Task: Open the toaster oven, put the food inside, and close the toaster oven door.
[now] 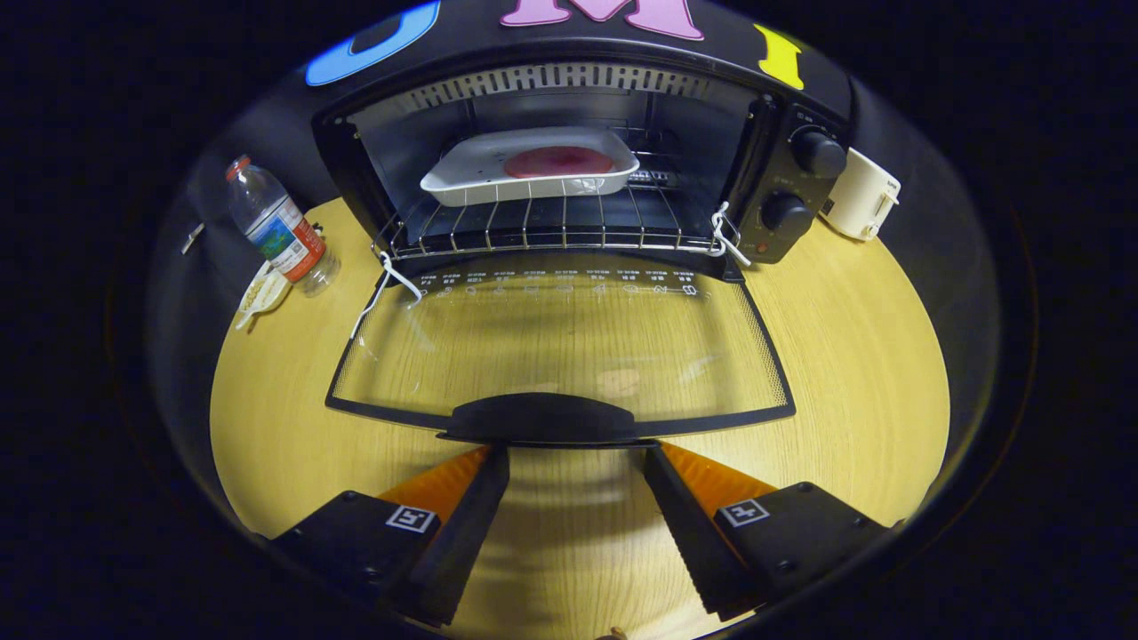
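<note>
The black toaster oven [569, 160] stands at the wooden table's [845, 356] far edge, glass door [560, 347] folded down flat, a white dish of red food [533, 164] on its rack. The gripper [576, 458] is spread apart, fingertips at the door handle [540, 418], gripping nothing.

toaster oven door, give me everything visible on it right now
The toaster oven door is fully open, folded down flat over the wooden table, hinged at the oven's front lower edge. It looks like clear glass in a thin black frame with dotted edging; the wood grain shows through. A row of small white markings runs along the hinge side. A black curved handle sits on its near edge. The tool is open, fingertips at the handle's underside, one to each side; contact is unclear.
</note>
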`<state>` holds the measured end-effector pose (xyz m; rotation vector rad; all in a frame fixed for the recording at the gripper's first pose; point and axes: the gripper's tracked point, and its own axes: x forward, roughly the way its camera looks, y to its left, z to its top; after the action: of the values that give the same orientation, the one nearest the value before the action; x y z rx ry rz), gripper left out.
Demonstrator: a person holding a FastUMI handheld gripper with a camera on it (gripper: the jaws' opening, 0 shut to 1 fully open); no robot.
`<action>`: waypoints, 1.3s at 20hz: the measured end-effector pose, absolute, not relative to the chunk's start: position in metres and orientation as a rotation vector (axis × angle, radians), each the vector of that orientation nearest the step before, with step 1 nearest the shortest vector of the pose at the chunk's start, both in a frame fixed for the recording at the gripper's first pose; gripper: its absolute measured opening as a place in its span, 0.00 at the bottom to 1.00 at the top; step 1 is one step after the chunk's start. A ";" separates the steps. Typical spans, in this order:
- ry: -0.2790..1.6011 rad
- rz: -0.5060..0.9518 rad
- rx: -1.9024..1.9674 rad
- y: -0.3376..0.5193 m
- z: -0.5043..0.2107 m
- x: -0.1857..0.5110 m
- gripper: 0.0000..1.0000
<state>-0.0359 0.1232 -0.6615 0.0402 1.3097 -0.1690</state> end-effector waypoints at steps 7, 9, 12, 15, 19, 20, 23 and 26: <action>1.181 -0.136 0.087 0.126 -0.616 -0.020 0.99; 1.121 -0.119 0.108 0.123 -0.594 -0.008 0.99; 0.995 -0.109 0.130 0.117 -0.563 0.025 0.99; 0.946 -0.094 0.165 0.114 -0.541 0.031 1.00; 0.916 -0.062 0.132 0.090 -0.512 0.022 0.99; 0.898 -0.061 0.112 0.081 -0.502 0.023 0.99; 0.808 -0.077 0.105 0.052 -0.450 0.033 0.99; 0.667 -0.105 0.117 0.022 -0.376 0.054 0.99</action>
<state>0.0536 0.0218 -0.3758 0.1169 0.6673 -0.1049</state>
